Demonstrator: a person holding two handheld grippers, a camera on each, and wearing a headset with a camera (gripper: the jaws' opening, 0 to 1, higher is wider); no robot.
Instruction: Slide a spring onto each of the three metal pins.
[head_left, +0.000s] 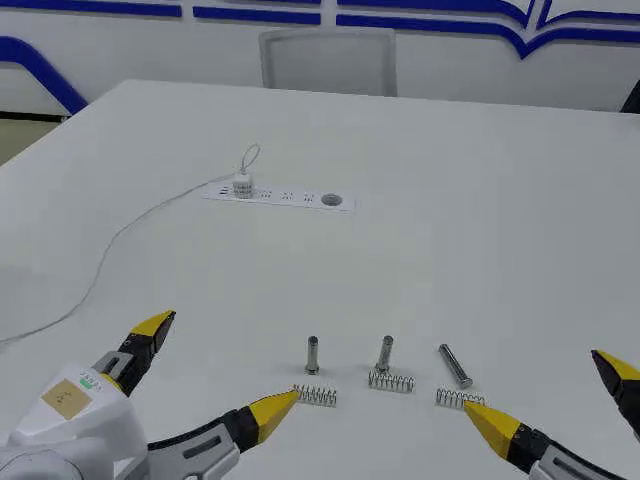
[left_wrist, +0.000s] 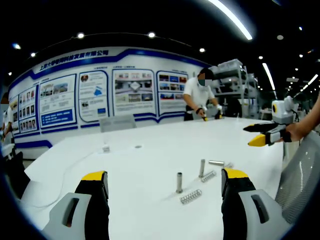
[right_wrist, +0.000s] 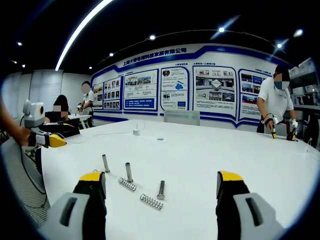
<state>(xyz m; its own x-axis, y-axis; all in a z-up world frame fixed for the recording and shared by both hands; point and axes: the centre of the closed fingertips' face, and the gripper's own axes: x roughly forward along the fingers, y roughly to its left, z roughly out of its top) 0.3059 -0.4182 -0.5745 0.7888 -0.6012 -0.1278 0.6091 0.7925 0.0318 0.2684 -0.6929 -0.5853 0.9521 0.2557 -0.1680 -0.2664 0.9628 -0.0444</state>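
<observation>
White power strip (head_left: 290, 197) lies beyond pins (head_left: 385, 352) — well apart.

Silver pins (head_left: 313, 354), springs (head_left: 390, 381); white table (head_left: 450, 200); yellow-tipped black fingers (head_left: 270, 408).

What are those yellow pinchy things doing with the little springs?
A person holds a gripper in each hand above a white table. The left gripper and the right gripper are both open and hold nothing. The left pin and middle pin stand upright; the right pin lies on its side. The left spring, middle spring and right spring lie loose beside them. No spring is on a pin yet.
</observation>
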